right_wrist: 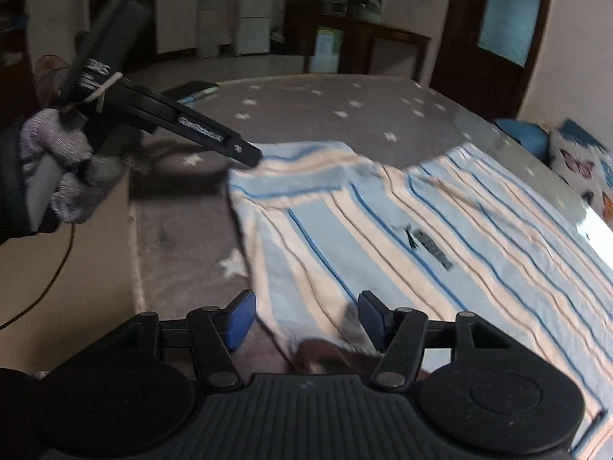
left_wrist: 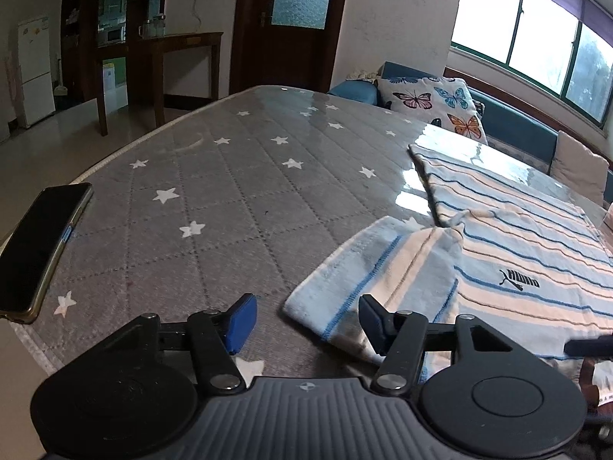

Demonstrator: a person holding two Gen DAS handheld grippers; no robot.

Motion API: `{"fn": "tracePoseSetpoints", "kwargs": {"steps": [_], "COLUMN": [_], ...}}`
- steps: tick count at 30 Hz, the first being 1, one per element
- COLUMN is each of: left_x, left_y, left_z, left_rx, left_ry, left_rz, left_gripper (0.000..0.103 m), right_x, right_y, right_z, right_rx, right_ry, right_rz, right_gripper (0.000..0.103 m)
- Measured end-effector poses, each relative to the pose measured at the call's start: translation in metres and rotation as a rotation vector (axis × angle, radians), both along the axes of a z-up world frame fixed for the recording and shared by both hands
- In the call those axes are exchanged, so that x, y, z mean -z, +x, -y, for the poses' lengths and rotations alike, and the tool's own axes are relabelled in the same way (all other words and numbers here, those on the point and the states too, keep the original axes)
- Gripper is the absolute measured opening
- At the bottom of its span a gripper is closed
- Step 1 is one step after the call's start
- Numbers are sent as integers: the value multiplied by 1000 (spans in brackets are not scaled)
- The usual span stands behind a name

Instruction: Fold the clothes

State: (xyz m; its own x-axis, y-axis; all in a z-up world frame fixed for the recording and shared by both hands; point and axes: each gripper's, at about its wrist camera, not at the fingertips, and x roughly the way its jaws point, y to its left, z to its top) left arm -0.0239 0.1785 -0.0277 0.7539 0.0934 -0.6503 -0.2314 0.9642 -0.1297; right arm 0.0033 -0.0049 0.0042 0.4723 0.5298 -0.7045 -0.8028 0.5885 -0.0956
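Note:
A light blue, white and peach striped shirt (left_wrist: 517, 245) with a black logo lies flat on the grey star-print table cover (left_wrist: 214, 199). Its sleeve (left_wrist: 367, 280) points toward my left gripper (left_wrist: 306, 322), which is open with the sleeve's cuff edge between its blue pads. In the right wrist view the shirt (right_wrist: 440, 237) spreads to the right. My right gripper (right_wrist: 306, 320) is open over the shirt's near edge. The left gripper also shows in the right wrist view (right_wrist: 249, 157), its tip at the sleeve corner, held by a gloved hand (right_wrist: 61, 168).
A black phone (left_wrist: 42, 245) lies at the table's left edge. A butterfly-print cushion (left_wrist: 433, 109) and a blue sofa (left_wrist: 509, 122) stand behind the table on the right. A dark wooden console table (left_wrist: 161, 61), a door and a white fridge (left_wrist: 34, 69) are at the back.

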Motion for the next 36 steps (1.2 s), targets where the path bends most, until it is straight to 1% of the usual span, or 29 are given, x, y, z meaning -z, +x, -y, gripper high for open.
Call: {"fn": "tracePoseSetpoints", "kwargs": {"steps": [3, 6, 8, 10, 11, 12, 13, 15, 16, 17, 19, 20, 22, 24, 25, 26, 27, 30, 33, 36], "left_x": [-2, -3, -2, 0, 0, 0, 0, 0, -1, 0, 0, -1, -1, 0, 0, -1, -3, -14, -28, -42], "left_y": [-3, -4, -4, -3, -3, -3, -3, -2, -1, -1, 1, 2, 4, 6, 6, 6, 5, -1, -6, -10], "left_z": [-1, 0, 1, 0, 0, 1, 1, 1, 1, 2, 3, 3, 3, 3, 2, 2, 1, 5, 14, 30], "left_rx": [0, 0, -2, -8, -8, -8, -6, -4, -3, -5, -13, -12, -17, -18, -19, -20, -19, 11, 68, 159], "left_ry": [-11, -21, -29, -40, -38, -37, -41, -49, -53, -52, -51, -62, -80, -85, -89, -96, -106, -122, -127, -136], "left_rz": [10, 12, 7, -1, 0, -1, 0, 0, 2, 3, 4, 6, 9, 10, 11, 14, 24, 73, 124, 180], "left_gripper": [61, 62, 63, 62, 62, 61, 62, 61, 61, 59, 50, 40, 34, 20, 17, 11, 9, 8, 8, 7], "right_x": [-6, 0, 7, 11, 11, 11, 9, 4, 2, 1, 3, 5, 12, 13, 13, 14, 15, 15, 9, 0], "right_y": [15, 33, 35, 27, 22, 15, 15, 20, 25, 28, 31, 32, 31, 27, 28, 29, 29, 30, 32, 33], "right_z": [-2, -8, -14, -22, -25, -29, -32, -30, -31, -34, -39, -43, -51, -53, -52, -52, -52, -50, -40, -24], "right_rx": [49, 108, 103, 56, 42, 25, 14, 25, 48, 64, 72, 65, 46, 43, 39, 40, 42, 44, 62, 101], "right_ry": [29, 13, 12, 9, 0, -21, -24, 14, 29, 33, 33, 32, 13, 23, 32, 36, 40, 48, 82, 94], "right_rz": [17, 16, -9, -28, -7, 38, 54, 27, 25, 31, 30, 19, 1, 7, -12, -30, -34, -36, -50, -19], "right_gripper": [62, 62, 62, 62, 62, 62, 62, 63, 63, 63, 63, 63, 63, 63, 63, 63, 63, 63, 63, 63]}}
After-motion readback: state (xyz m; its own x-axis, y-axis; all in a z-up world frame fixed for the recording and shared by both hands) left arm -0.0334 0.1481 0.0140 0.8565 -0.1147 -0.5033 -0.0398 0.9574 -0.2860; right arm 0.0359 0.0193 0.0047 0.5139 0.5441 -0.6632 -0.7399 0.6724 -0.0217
